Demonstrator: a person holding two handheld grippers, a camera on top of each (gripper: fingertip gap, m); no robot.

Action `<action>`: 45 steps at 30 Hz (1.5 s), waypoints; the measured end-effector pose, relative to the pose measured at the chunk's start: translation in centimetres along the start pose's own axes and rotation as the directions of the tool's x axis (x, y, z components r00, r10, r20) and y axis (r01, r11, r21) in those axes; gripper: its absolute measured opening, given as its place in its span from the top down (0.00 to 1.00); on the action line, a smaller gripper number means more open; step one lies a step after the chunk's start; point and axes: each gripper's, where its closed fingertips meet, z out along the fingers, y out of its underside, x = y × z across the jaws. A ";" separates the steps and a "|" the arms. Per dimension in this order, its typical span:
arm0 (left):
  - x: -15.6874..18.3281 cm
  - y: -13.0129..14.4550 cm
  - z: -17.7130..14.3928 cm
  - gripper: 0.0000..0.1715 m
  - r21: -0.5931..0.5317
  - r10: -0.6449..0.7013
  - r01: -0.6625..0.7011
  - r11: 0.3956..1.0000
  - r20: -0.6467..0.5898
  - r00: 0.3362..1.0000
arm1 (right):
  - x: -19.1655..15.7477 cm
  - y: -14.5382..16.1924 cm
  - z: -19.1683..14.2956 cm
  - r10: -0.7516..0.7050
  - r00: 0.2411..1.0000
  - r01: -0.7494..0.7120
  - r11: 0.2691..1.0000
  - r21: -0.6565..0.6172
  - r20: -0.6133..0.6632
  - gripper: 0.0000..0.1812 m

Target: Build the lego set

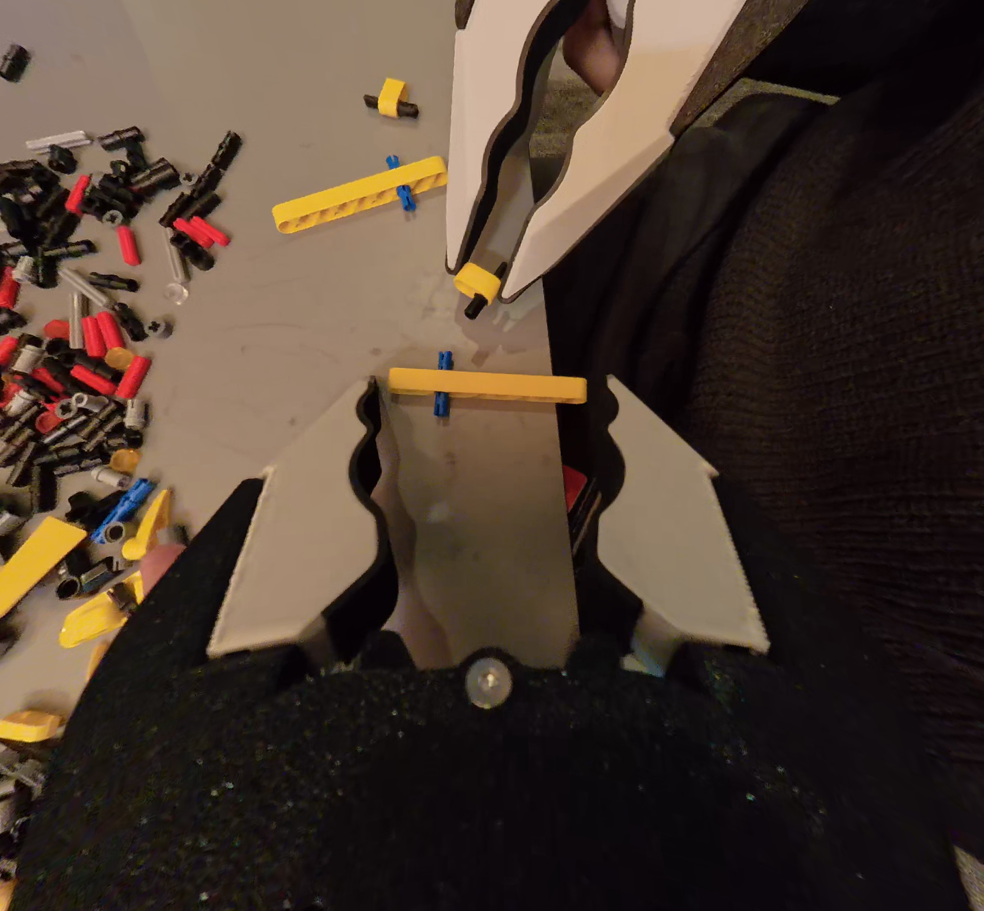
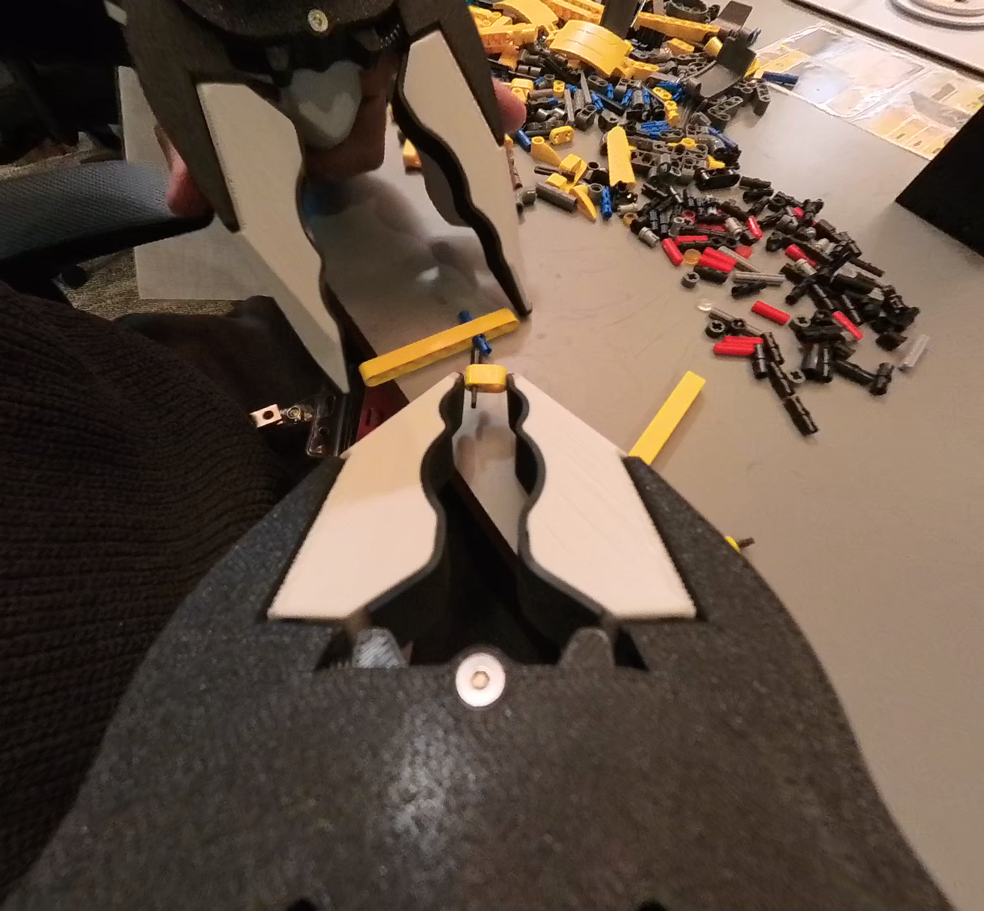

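Note:
My left gripper (image 1: 491,381) has its jaws set wide, a fingertip at each end of a long yellow beam (image 1: 511,388) with a blue pin (image 1: 442,384) through it. It holds the beam lengthwise over the table's edge. My right gripper (image 2: 484,378) is shut on a small yellow connector (image 2: 483,377) with a black pin (image 2: 473,395). It holds the connector just in front of the beam (image 2: 426,348), close to the blue pin (image 2: 482,343). The left wrist view shows the right gripper (image 1: 479,281) coming in from above with the connector (image 1: 477,283).
A second yellow beam (image 1: 359,193) with a blue pin and another yellow connector (image 1: 392,98) lie on the grey table (image 1: 266,33). Black, red and grey small parts are heaped to one side (image 1: 69,353) (image 2: 798,273), and yellow parts farther back (image 2: 585,44). A person's dark sweater (image 1: 798,406) is at the table's edge. Less than 4 cm separates the two grippers' tips.

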 end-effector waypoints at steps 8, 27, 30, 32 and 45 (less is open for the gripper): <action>-0.3 0.1 0.3 0.53 -0.015 0.039 -0.039 0.999 0.044 0.998 | 0.0 0.1 0.1 0.005 1.000 -0.005 1.000 0.000 0.001 0.91; 0.0 0.5 0.1 0.56 -0.022 0.133 -0.132 0.991 0.035 0.990 | -0.3 0.3 0.3 -0.057 0.994 0.064 0.995 -0.071 0.094 0.91; 0.2 0.3 -0.2 0.56 0.001 0.140 -0.140 0.990 0.036 0.990 | -1.0 -0.5 0.4 -0.055 0.985 0.065 0.996 -0.057 0.166 0.91; 0.6 0.1 -0.5 0.56 0.025 0.125 -0.125 0.992 0.020 0.992 | -1.2 -0.5 0.6 -0.055 0.981 0.067 0.996 -0.060 0.187 0.91; 7.7 -1.9 -2.2 0.56 0.171 -0.059 0.070 0.983 -0.071 0.996 | -6.4 -1.1 -2.3 -0.058 0.947 0.053 0.998 0.023 0.317 0.92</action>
